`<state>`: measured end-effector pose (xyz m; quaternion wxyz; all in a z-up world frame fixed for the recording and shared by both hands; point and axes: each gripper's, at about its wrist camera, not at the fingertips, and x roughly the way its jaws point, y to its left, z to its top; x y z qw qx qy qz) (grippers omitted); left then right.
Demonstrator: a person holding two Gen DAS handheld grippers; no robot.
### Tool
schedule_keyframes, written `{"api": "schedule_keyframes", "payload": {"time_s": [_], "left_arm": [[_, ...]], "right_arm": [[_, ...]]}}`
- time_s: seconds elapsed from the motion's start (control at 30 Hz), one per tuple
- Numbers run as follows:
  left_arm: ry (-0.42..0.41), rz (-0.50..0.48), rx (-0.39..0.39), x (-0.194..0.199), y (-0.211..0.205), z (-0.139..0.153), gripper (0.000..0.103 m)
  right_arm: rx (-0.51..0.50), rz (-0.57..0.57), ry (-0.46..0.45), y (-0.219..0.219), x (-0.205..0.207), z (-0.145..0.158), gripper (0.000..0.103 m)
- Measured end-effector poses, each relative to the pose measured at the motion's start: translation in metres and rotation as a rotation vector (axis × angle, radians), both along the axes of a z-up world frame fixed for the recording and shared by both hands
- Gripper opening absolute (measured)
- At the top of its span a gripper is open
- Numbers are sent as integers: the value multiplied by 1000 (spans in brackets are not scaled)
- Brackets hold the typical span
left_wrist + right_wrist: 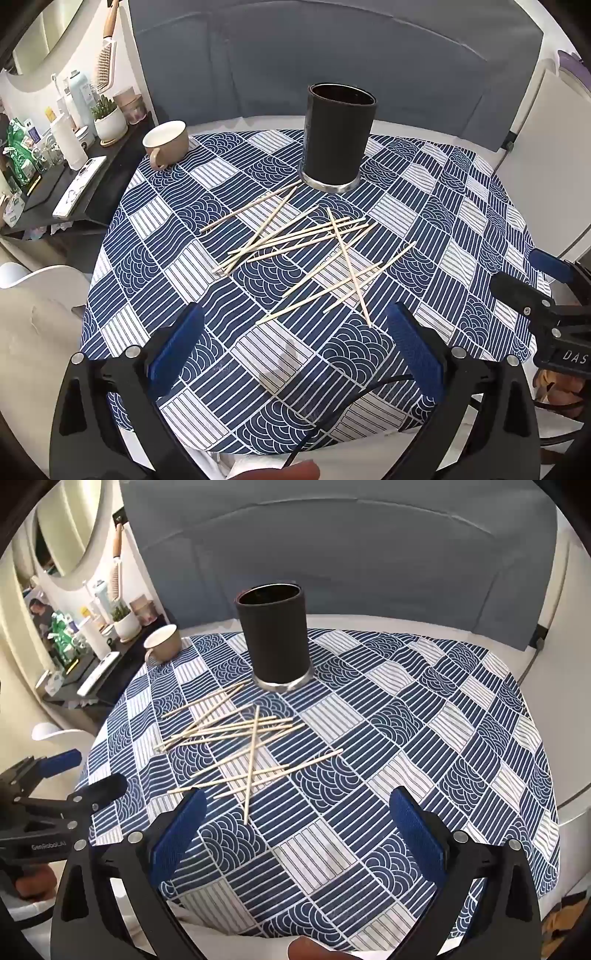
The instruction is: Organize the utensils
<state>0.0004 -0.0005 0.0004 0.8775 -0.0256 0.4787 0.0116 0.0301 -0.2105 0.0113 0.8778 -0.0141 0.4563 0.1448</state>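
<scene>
While the chopsticks (314,254) lie scattered before the dark holder (338,136), the left gripper (293,347) and right gripper (295,827) hover just short, jaws spread, empty.

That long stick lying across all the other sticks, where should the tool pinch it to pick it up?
Pinch the crossing stick near its lower free end, which sticks out of the pile onto bare tablecloth. Come from above with one finger on each side of it. It lies flat on top of the other sticks, so nothing pins it. The right tool is open and closest.
</scene>
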Motion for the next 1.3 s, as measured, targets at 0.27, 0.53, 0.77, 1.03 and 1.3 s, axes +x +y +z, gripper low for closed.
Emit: {"api": "schedule_keyframes", "payload": {"time_s": [0.27, 0.53, 0.77, 1.03, 1.3], "left_arm": [[-14, 0, 9, -7, -5, 1, 97], [-16, -3, 4, -10, 1, 4, 97], [-19, 3, 11, -10, 1, 2, 97], [-21, 13, 9, -10, 4, 4, 97], [-3, 19, -4, -8, 7, 2, 97]], "right_arm": [[13, 15, 25, 1, -2, 0, 95], [1, 15, -6, 5, -5, 3, 95], [9, 13, -5, 3, -7, 3, 95], [17, 8, 10, 3, -4, 1, 95], [11, 21, 19, 6, -1, -1, 95]]}}
